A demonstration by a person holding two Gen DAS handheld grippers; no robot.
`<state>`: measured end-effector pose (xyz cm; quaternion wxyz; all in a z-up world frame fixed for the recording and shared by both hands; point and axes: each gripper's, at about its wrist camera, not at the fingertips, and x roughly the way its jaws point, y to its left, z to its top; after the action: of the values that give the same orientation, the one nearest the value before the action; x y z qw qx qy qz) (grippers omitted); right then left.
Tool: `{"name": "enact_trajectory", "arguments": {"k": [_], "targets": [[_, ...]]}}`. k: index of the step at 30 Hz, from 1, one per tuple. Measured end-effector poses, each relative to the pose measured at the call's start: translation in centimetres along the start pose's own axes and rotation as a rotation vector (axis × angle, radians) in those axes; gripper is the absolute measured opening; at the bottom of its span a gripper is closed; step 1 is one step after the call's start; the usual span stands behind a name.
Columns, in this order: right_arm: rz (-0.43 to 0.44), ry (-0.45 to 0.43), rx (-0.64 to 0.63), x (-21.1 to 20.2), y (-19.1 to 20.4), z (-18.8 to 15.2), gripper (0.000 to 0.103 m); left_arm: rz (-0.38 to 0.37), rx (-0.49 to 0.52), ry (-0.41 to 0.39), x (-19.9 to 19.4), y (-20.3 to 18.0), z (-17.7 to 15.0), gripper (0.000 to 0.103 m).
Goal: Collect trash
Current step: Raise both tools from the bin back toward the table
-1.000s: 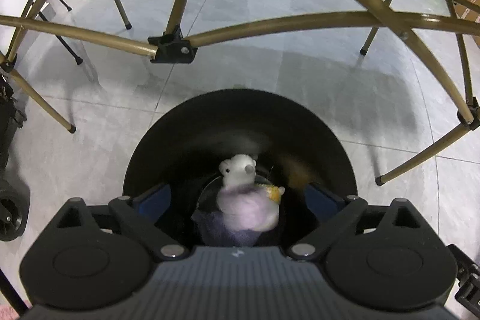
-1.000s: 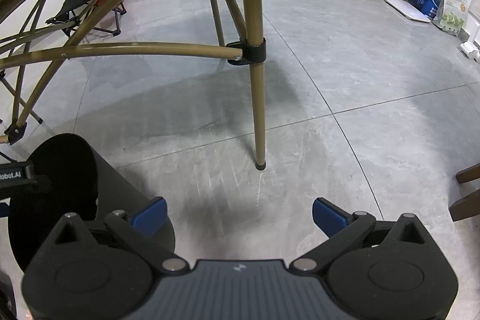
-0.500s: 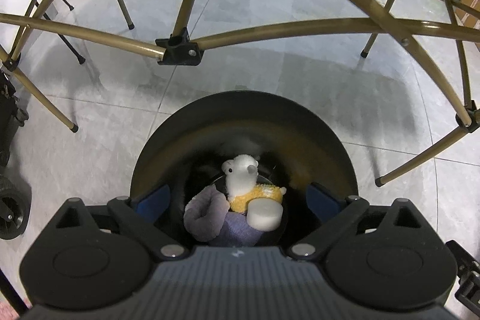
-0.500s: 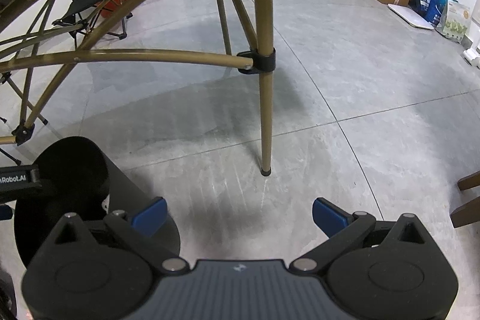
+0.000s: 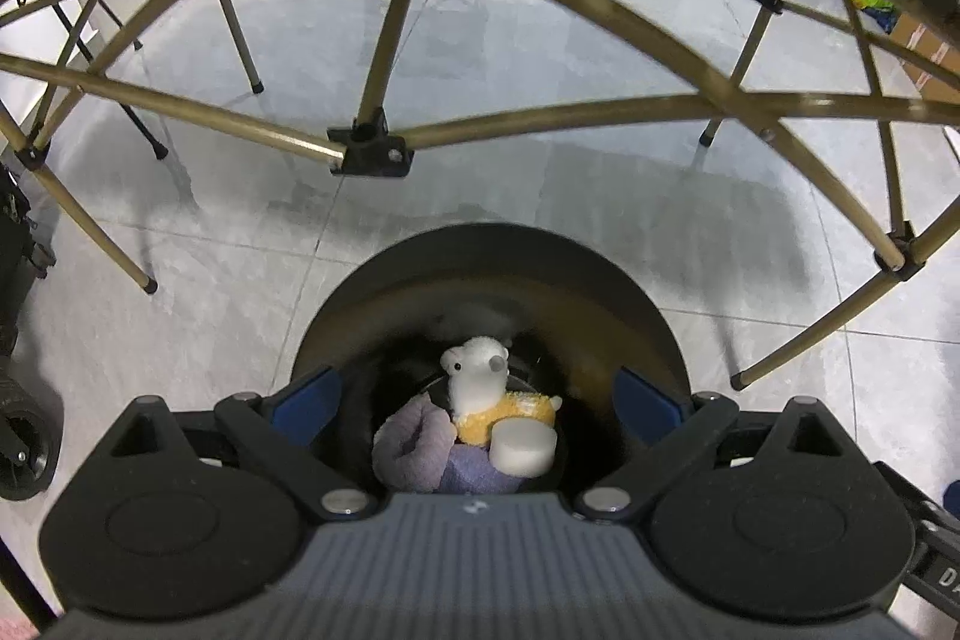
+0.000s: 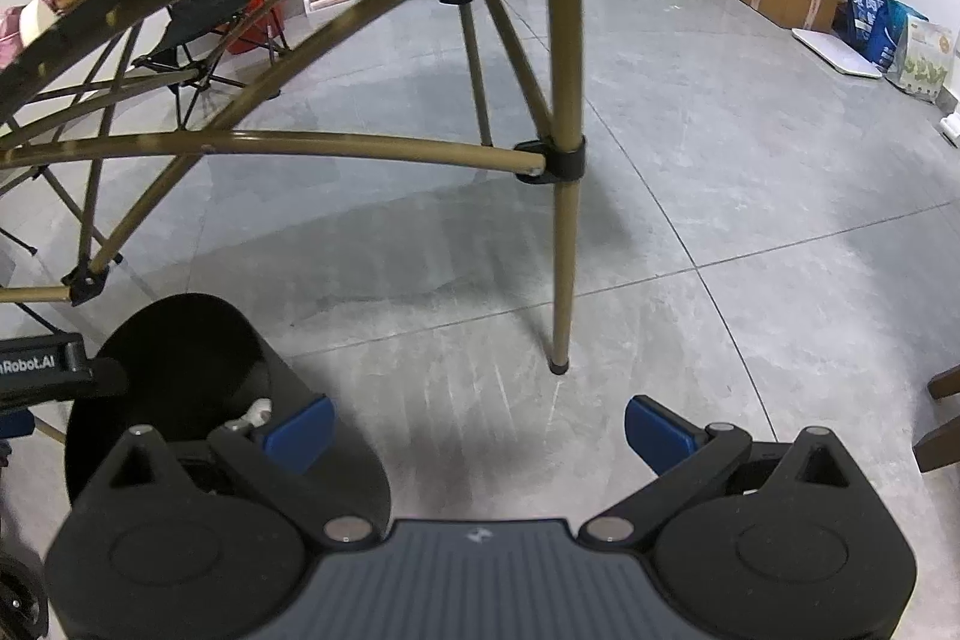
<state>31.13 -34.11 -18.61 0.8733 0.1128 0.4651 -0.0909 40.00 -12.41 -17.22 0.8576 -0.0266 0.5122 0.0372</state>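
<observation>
- The left gripper [image 5: 474,394] hangs spread wide and empty over the round black trash bin [image 5: 489,268].
- A white plush mouse toy [image 5: 480,388] lies inside the bin.
- The right gripper [image 6: 477,427] is wide apart, empty, above the grey tiled floor [image 6: 690,196].

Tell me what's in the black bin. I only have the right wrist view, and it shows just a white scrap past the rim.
Observer: A plush toy with a white head and yellow body lies in the bin.
Reviewer: Anything else in there?
Observer: Yes, a white cylinder rests against the toy, and a grey-purple cloth is bunched beside it.
Reviewer: Is any of it being held?
Observer: No. The left gripper is open over the bin's mouth, with its fingers wide apart and touching nothing.
</observation>
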Motion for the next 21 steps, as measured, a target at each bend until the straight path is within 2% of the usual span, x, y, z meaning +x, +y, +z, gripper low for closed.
{"name": "enact_trajectory", "arguments": {"k": [11, 21], "targets": [[0.051, -0.060, -0.034, -2.4, 2.6, 0.8, 0.103, -0.028, -0.030, -0.122, -5.1, 2.8, 0.4, 0.100], [0.108, -0.180, -0.112, -6.8, 7.3, 1.6, 0.103, -0.062, -0.073, -0.271, -9.9, 7.2, 0.5, 0.103]]}}
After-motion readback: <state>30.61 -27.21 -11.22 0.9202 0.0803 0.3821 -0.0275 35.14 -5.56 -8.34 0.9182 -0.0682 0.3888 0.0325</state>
